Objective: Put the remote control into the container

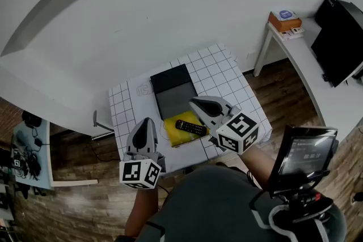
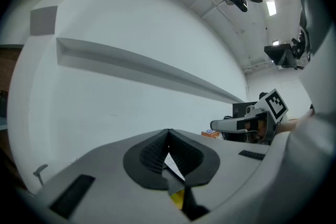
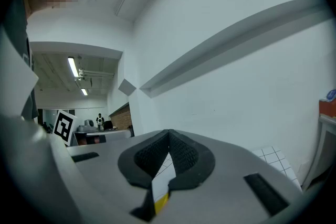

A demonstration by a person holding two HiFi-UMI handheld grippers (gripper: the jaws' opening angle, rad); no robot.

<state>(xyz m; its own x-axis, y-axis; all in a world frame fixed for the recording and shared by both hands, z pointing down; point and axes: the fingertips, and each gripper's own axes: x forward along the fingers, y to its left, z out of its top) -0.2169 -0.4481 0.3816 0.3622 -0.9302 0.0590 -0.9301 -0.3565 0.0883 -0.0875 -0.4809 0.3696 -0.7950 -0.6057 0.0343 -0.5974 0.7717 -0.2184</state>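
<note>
In the head view a black remote control (image 1: 190,127) lies on a yellow pad (image 1: 180,130) on a small table with a white grid cloth (image 1: 212,71). Behind it sits the dark grey container (image 1: 174,93), a flat open box. My left gripper (image 1: 148,121) hovers left of the pad, its jaws together and empty. My right gripper (image 1: 193,102) hangs above the container's near right corner, just behind the remote, also shut and empty. In the left gripper view the pads (image 2: 157,152) meet at their tips; the right gripper (image 2: 244,123) shows beyond them. The right gripper view's pads (image 3: 184,155) meet too.
A white side table (image 1: 295,45) at the right carries an orange box (image 1: 285,20) and a black monitor (image 1: 340,37). A screen on a stand (image 1: 303,156) is by my right arm. A shelf with cables (image 1: 25,150) stands at the left. A white wall lies behind.
</note>
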